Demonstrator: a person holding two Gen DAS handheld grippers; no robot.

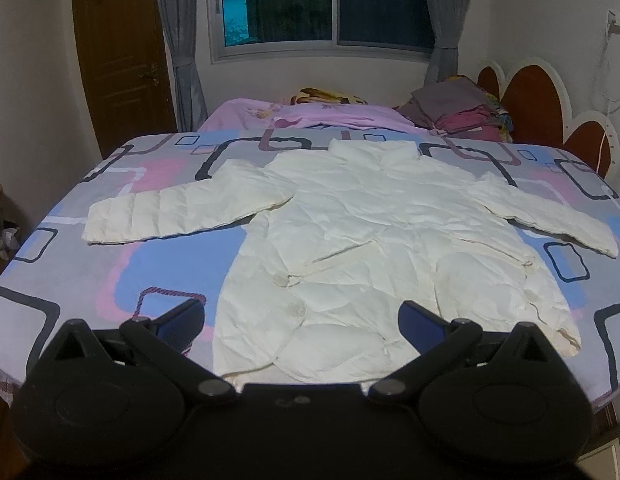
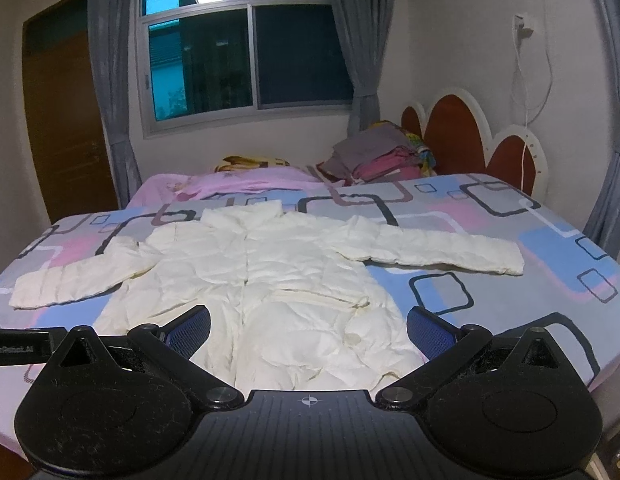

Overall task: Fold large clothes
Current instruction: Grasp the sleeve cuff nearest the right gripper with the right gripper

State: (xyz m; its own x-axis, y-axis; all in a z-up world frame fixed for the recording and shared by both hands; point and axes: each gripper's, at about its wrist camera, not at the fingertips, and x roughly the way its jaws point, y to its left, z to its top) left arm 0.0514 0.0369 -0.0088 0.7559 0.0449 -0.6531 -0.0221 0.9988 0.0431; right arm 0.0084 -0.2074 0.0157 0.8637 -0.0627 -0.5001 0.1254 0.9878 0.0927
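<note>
A white puffer jacket (image 1: 374,236) was laid flat, front side up, on a bed (image 1: 69,280) covered with a sheet printed with rounded rectangles in blue, pink and grey. The collar was turned to the far side, toward the window (image 1: 326,4), and the hem to the near edge of the bed. Both sleeves were spread out to the sides; the left sleeve (image 1: 177,212) was seen stretched flat on the sheet, and the right sleeve (image 2: 442,254) as well.

The left tool (image 1: 301,320) was held above the near hem of the jacket, its two fingers set wide apart with nothing between them. The right tool (image 2: 308,326) was held in the same manner over the hem, also spread wide and holding nothing. It could not be told surely if the fingers touched the cloth, because the fisheye view bends the near edge.

Behind the jacket a pink blanket (image 1: 310,116) was lying, and a pile of folded clothes (image 2: 374,156) was placed near the red and white headboard (image 2: 470,132). Grey curtains (image 2: 109,80) were hung on both sides of the window, and a brown door (image 1: 117,48) was seen at the left.
</note>
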